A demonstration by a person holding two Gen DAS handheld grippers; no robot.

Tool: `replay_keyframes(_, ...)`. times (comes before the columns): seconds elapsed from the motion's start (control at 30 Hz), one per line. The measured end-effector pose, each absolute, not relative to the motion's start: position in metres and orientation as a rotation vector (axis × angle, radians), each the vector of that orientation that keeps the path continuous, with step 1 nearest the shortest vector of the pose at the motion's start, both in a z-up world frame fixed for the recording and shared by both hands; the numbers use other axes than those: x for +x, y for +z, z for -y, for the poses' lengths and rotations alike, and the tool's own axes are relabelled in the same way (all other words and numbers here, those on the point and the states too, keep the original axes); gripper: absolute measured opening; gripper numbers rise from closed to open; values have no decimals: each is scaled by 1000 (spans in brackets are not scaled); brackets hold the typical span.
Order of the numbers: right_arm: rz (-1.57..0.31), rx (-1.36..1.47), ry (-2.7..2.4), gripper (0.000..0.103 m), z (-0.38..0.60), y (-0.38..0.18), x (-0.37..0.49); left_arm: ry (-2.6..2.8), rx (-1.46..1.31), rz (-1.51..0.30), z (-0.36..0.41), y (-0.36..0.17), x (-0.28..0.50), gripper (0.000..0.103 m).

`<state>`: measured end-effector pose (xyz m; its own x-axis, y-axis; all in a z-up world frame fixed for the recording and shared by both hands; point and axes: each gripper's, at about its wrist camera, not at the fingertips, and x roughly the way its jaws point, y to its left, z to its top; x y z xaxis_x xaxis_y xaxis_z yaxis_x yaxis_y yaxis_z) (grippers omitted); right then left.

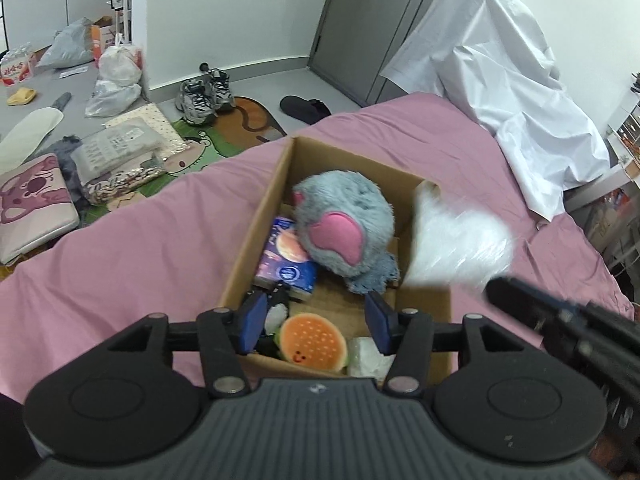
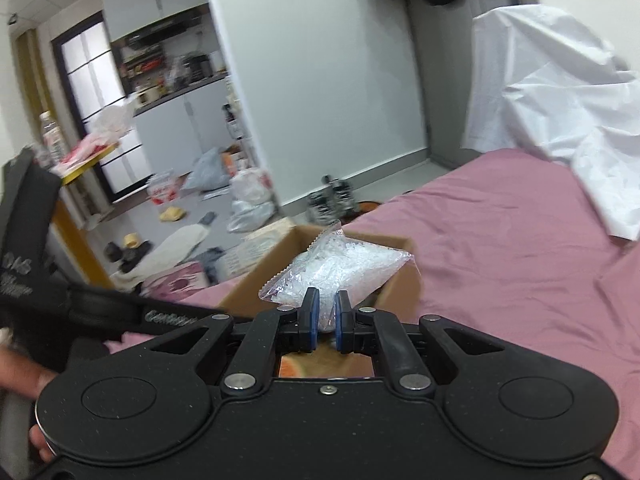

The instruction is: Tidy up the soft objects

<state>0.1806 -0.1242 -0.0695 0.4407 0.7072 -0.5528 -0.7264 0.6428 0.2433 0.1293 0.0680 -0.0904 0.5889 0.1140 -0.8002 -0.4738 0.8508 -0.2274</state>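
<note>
An open cardboard box (image 1: 276,192) sits on the pink bed (image 1: 140,248). It holds a grey plush with a pink ear (image 1: 344,220), a blue tissue pack (image 1: 286,260), an orange burger-like plush (image 1: 312,340) and a white packet (image 1: 366,356). My left gripper (image 1: 316,322) hovers open over the box's near end, its pads touching nothing. My right gripper (image 2: 326,316) is shut on a clear bag of white filling (image 2: 336,272) above the box's right side (image 2: 400,280). In the left wrist view the bag (image 1: 460,244) is a blur.
A white sheet (image 1: 500,80) drapes something at the bed's far right. On the floor to the left lie sneakers (image 1: 204,96), plastic bags (image 1: 116,80), folded packages (image 1: 120,148) and a pink cushion (image 1: 32,208). A hand (image 2: 24,380) holds the left gripper.
</note>
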Motion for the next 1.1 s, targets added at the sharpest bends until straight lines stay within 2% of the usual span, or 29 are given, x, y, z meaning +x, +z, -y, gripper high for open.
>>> replay_keyframes(0.03,-692,-29,903,12,122,-70,181,359,-448,-881,-69,-90,129,57)
replay_keyframes(0.07,-696,-24,883,26,122,-70,180,360,-447,-879,-71,-89,128,58)
replay_keyframes(0.1,-701,-20,858,46,123,-69,182,360,-446,-875,-72,-88,127,61)
replay_keyframes(0.13,-702,-14,846,51,125,-69,182,362,-445,-874,-73,-87,127,64)
replay_keyframes(0.5,-699,35,778,52,147,-68,184,363,-415,-875,-78,-68,122,80)
replay_keyframes(0.8,-747,47,768,52,160,-61,174,318,-333,-904,-62,-58,116,82)
replay_keyframes(0.97,-789,43,738,56,168,-61,171,294,-303,-907,-54,-53,110,85)
replay_keyframes(1.1,-836,21,671,67,170,-55,169,273,-289,-908,-51,-49,105,89)
